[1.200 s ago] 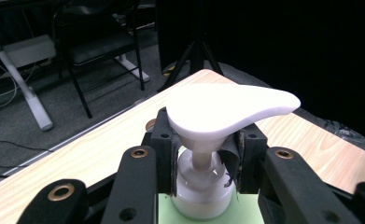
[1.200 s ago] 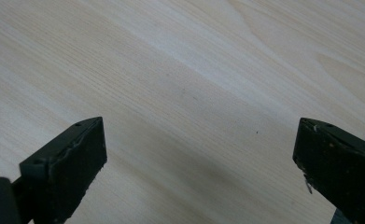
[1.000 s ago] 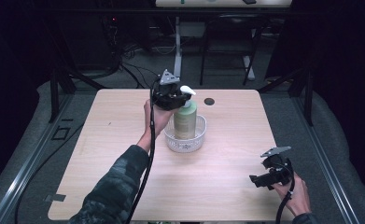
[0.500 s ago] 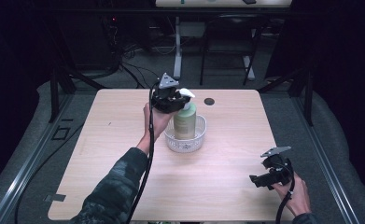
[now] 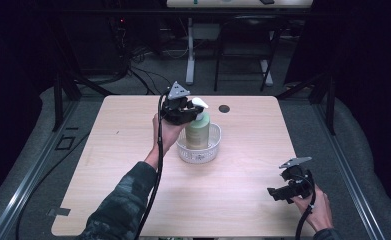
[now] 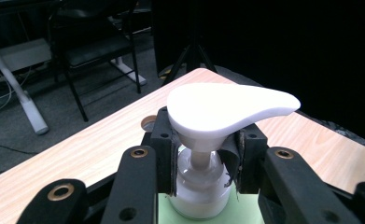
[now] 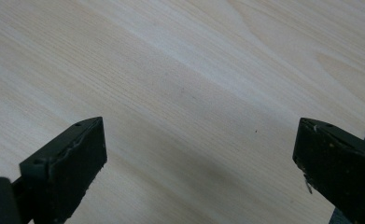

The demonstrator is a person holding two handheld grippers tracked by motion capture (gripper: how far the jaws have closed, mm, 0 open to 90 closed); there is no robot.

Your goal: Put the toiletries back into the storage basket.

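Note:
A green pump bottle [image 5: 198,134] with a white pump head [image 6: 227,109] stands upright inside a small white basket [image 5: 214,148] at the table's middle. My left gripper [image 5: 185,111] is shut on the bottle's neck just under the pump head, its pads [image 6: 165,154] pressing on both sides of the white collar. My right gripper [image 5: 279,194] rests near the table's front right corner, held by a hand. Its jaws stand wide open over bare wood, with nothing between the fingertips [image 7: 63,168].
A dark round cable hole [image 5: 224,108] sits in the wooden table [image 5: 108,170] behind the basket. Black cables trail from both grippers toward the front edge. Chair and desk legs stand on the dark floor beyond the far edge.

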